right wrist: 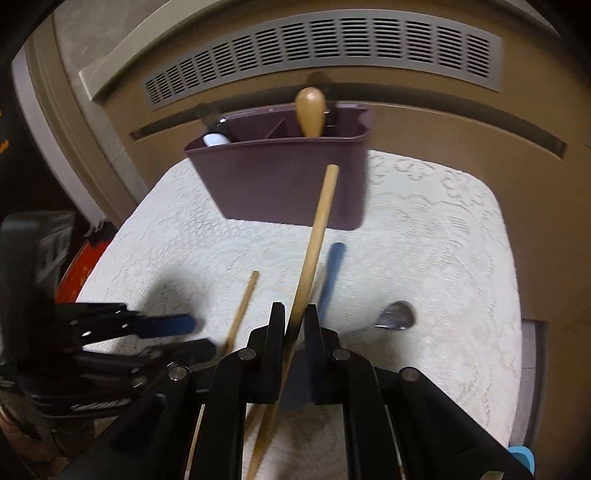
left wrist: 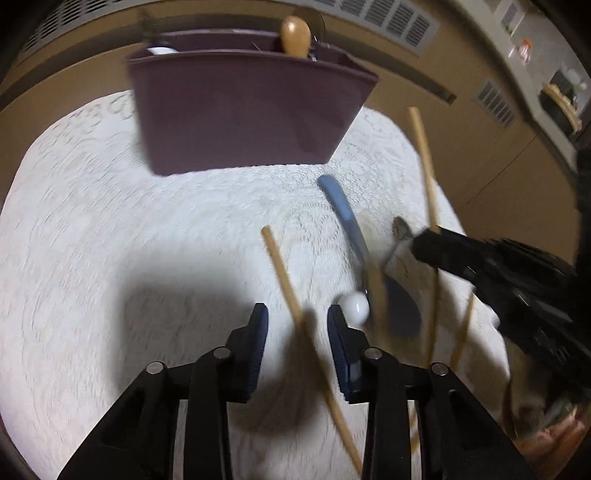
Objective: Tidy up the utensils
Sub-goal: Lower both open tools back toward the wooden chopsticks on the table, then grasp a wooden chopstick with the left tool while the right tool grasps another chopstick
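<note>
A purple utensil caddy stands at the far side of the white tablecloth, with a wooden spoon upright in it. My right gripper is shut on a wooden stick, raised and pointing toward the caddy; this gripper and the stick also show in the left wrist view. My left gripper is open above another wooden stick. A blue-handled utensil, a white-ended utensil and a metal spoon lie nearby.
The table has a white lace cloth. A beige unit with vent grilles stands behind the caddy. More thin wooden sticks lie at the right. A dark object stands at the table's left.
</note>
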A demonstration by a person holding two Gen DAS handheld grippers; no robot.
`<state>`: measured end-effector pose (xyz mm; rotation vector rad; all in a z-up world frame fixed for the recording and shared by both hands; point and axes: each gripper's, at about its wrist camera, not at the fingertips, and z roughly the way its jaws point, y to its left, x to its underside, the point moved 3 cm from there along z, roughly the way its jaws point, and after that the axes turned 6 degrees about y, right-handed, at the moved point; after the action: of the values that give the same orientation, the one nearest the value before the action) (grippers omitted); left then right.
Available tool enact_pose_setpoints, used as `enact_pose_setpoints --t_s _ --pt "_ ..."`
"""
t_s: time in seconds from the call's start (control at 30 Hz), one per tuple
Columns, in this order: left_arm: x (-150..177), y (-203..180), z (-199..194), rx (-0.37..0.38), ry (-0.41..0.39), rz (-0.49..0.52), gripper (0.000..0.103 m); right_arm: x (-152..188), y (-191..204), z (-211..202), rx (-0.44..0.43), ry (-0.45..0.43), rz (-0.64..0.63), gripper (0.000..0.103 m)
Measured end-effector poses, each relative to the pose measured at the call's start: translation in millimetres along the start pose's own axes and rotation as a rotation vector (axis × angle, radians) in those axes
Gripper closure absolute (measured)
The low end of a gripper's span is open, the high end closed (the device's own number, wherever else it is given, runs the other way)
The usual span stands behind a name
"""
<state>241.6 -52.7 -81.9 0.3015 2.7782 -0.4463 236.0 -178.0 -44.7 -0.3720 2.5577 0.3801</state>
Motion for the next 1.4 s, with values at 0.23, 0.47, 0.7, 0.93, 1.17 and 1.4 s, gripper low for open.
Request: enact_pose_setpoints --t_s 0.23,0.47,0.7,0.93,1.17,1.4 --pt "-33.3 -17.0 25.9 -0.127 0.057 0.104 0.093 2.5 -10.7 0.8 -0.019 -0.027 0.021 0.093" --pt "-15.6 -14.1 2.5 -0.149 -0.047 0.152 0.098 6.8 -17.3 -0.4 -0.083 -0.020 0.063 0.093" --pt "4.7 21.5 -46.5 -0.077 -0.151 0.066 0.097 2.1 -11.8 -1.2 -0.104 -0.002 0.096 0.095" --pt "8.6 32.7 -24.6 -0.090 -0.052 0.066 0.097 4.5 -8.1 15.0 0.042 0.019 0.069 0.095" --pt "8.3 33.7 -6.5 -0.122 0.008 0.081 0.095 5.9 -17.9 28.8 0.051 0.053 0.099 0.095" --pt "4.5 31.6 -2.8 -0.054 0.043 0.088 0.076 -16.7 -17.5 52.4 -0.014 0.112 0.170 0.094"
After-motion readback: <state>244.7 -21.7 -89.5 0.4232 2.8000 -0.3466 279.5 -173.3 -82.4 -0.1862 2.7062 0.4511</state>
